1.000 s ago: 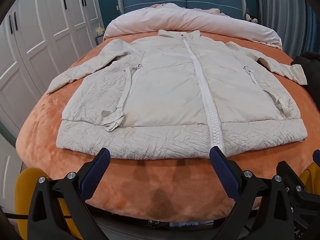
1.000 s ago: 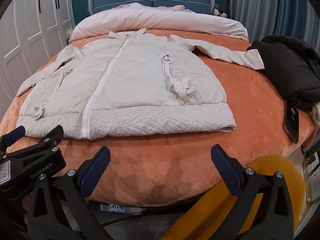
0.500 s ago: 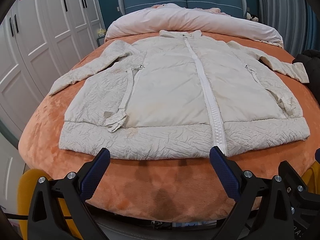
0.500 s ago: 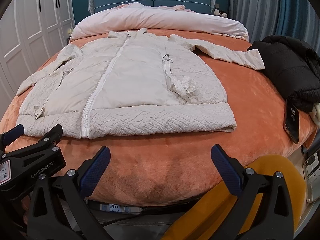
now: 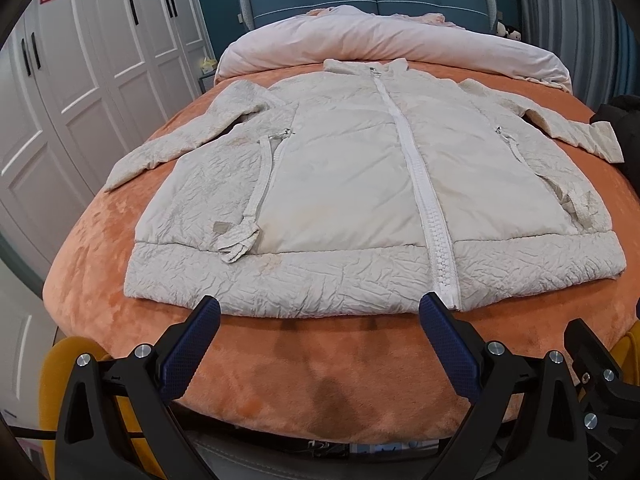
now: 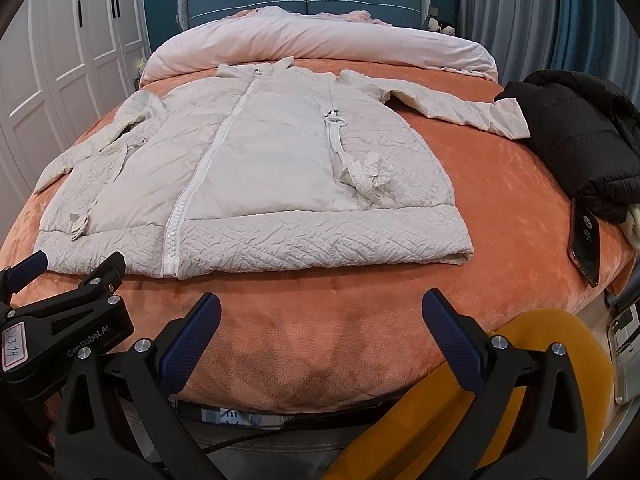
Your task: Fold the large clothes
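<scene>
A large cream zip-up coat lies flat, front up, on the orange bed cover, sleeves spread to both sides, hem nearest me. It also shows in the right wrist view. My left gripper is open and empty, just short of the hem near the zip's bottom end. My right gripper is open and empty, above the bed's front edge, a little short of the hem's right half. The left gripper's body shows at the left of the right wrist view.
A black jacket lies at the bed's right edge, touching the coat's right cuff. A phone lies next to it. A rolled pink duvet lies at the headboard. White wardrobes stand left. A yellow object sits below the bed's front edge.
Both views have shifted slightly; the coat sits a little farther right in the left wrist view. Both grippers stay open. The coat has not moved on the bed.
</scene>
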Available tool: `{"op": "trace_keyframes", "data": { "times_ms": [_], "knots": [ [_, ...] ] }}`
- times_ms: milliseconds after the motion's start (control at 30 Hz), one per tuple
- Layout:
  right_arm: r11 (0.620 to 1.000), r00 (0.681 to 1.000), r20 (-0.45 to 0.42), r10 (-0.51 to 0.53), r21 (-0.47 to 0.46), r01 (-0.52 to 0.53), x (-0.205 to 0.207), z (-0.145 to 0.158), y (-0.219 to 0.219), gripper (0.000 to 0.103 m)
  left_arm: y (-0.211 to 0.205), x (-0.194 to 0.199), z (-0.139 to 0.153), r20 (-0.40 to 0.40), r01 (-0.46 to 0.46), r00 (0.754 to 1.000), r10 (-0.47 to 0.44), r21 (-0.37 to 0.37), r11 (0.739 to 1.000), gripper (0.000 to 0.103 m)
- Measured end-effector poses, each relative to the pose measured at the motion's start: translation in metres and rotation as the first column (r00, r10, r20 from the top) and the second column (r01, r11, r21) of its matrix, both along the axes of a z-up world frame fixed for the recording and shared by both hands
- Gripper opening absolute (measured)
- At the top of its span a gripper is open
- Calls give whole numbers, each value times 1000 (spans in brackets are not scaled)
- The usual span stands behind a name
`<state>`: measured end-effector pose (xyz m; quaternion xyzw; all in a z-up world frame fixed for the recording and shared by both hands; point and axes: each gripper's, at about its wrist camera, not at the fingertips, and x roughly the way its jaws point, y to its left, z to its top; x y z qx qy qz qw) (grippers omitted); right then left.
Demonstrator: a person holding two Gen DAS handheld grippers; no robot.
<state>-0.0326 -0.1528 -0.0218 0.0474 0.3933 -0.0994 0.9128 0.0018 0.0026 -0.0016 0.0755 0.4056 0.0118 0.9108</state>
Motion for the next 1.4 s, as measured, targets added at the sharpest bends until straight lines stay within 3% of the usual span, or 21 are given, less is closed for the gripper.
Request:
{"op": "trace_keyframes", "data": {
  "times_ms": [1400],
  "knots": [
    [999, 1000, 12, 29, -24, -29, 0, -1, 7, 98, 5, 1, -5, -9, -6, 1000, 6, -11, 1000, 97]
  ]
}}
